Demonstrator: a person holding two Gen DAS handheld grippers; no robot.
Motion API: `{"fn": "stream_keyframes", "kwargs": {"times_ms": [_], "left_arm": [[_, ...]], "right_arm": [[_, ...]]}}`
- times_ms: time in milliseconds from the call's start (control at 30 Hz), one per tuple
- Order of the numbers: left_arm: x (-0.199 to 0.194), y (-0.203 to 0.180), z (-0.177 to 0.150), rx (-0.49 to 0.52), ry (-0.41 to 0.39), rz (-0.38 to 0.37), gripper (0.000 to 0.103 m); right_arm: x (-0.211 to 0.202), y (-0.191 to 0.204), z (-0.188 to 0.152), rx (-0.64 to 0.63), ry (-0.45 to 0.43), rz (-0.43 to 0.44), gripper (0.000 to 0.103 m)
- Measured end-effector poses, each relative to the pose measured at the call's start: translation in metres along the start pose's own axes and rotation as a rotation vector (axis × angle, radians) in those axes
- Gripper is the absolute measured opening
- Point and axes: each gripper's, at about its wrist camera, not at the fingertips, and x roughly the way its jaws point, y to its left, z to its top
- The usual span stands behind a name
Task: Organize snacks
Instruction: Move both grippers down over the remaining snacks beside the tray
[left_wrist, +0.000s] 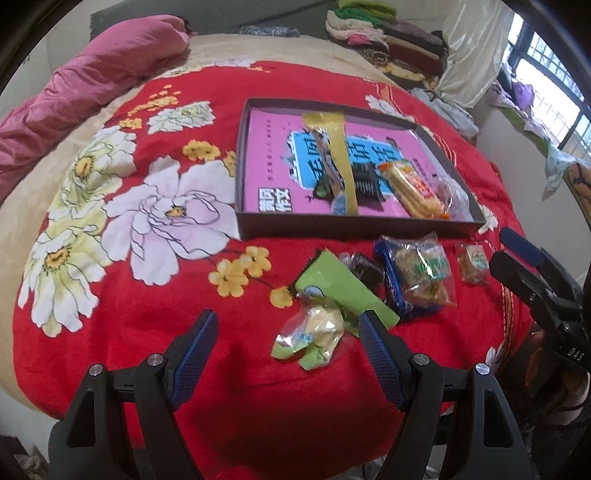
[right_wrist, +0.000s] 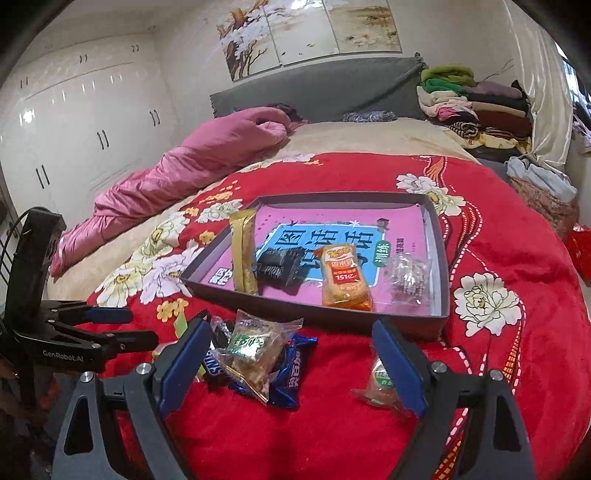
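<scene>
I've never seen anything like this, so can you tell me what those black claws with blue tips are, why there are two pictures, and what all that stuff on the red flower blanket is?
The claws are two pinching tools that a person holds, one in each hand. Each carries a small camera, so you get one picture per hand. The left gripper and right gripper are both open and hold nothing. On the red blanket sits a flat box with snacks already inside, like an orange cracker pack and a long gold stick. More snacks wait in front: a yellow candy bag, a green packet, a blue cookie pack and a small wrapped cake.
</scene>
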Motion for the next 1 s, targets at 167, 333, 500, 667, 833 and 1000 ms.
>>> {"fn": "stream_keyframes", "kwargs": {"times_ms": [167,333,500,667,833,1000], "left_arm": [[0.006,-0.003,-0.004,0.012,0.015,-0.003,0.079],[0.013,-0.007,-0.008,0.028,0.031,-0.002,0.079],[0.017,-0.010,-0.009,0.058,0.035,0.022,0.079],[0.022,-0.012,-0.010,0.075,0.037,0.036,0.079],[0.031,-0.017,-0.011,0.088,0.049,0.028,0.079],[0.039,-0.016,-0.011,0.073,0.055,0.006,0.079]], "right_arm": [[0.003,0.004,-0.002,-0.020,0.010,0.000,0.089],[0.006,0.005,-0.003,-0.020,0.020,0.005,0.089],[0.007,0.005,-0.004,-0.024,0.028,0.002,0.089],[0.015,0.008,-0.007,-0.039,0.056,-0.002,0.089],[0.026,0.013,-0.010,-0.049,0.083,0.002,0.089],[0.037,0.018,-0.009,-0.055,0.091,-0.014,0.089]]}}
